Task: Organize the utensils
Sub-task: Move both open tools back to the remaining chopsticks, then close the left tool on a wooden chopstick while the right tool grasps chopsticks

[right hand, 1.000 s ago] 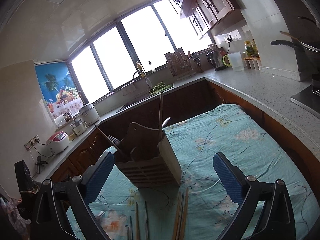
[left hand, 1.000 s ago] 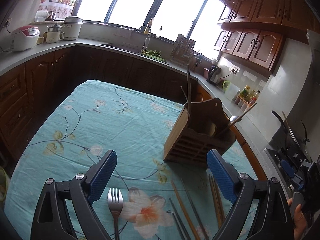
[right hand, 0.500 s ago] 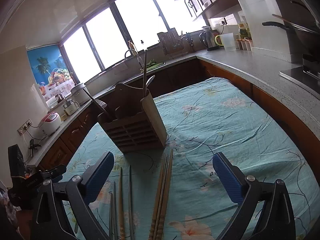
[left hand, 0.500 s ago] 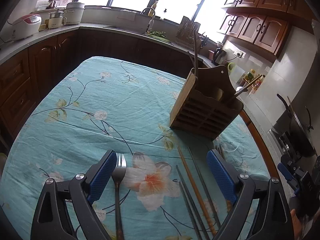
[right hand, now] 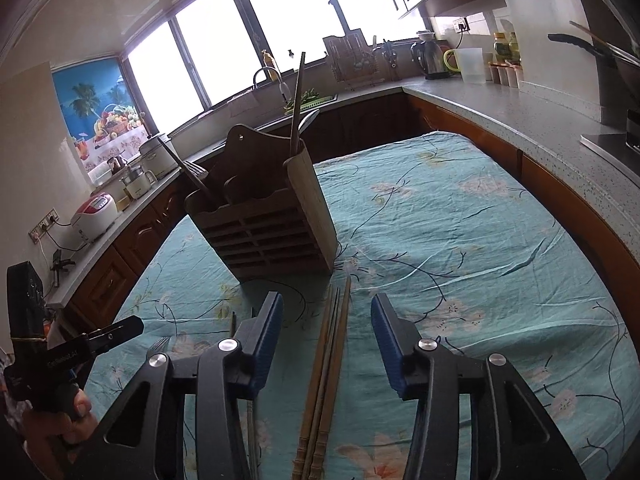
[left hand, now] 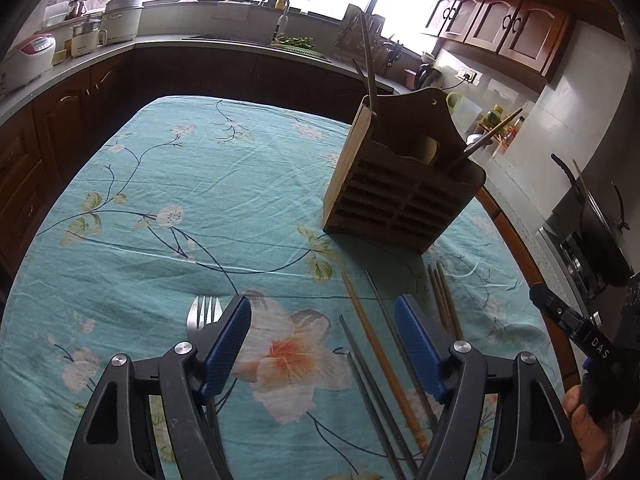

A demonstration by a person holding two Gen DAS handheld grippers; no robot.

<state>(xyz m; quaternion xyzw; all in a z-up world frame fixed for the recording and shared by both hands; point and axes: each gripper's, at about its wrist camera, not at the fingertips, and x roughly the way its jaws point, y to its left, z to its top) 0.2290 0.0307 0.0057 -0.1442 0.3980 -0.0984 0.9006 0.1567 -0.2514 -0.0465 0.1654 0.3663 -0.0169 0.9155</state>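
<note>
the fork (left hand: 204, 312) lies at the left, just beside the left tool (left hand: 322, 342), whose jaws have just been narrowing, ungripped, over the flowered surface (left hand: 168, 184). metal chopsticks (left hand: 376, 392) lie right of it. the wooden chopsticks (right hand: 330, 364) lie between the right tool (right hand: 326, 340) jaws, closing yet untouched. beyond stands the holder (right hand: 268, 216).

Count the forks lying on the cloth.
1: the fork lies on the cloth just left of the big flower print, tines toward the holder. More could be hidden behind the holder.
</note>
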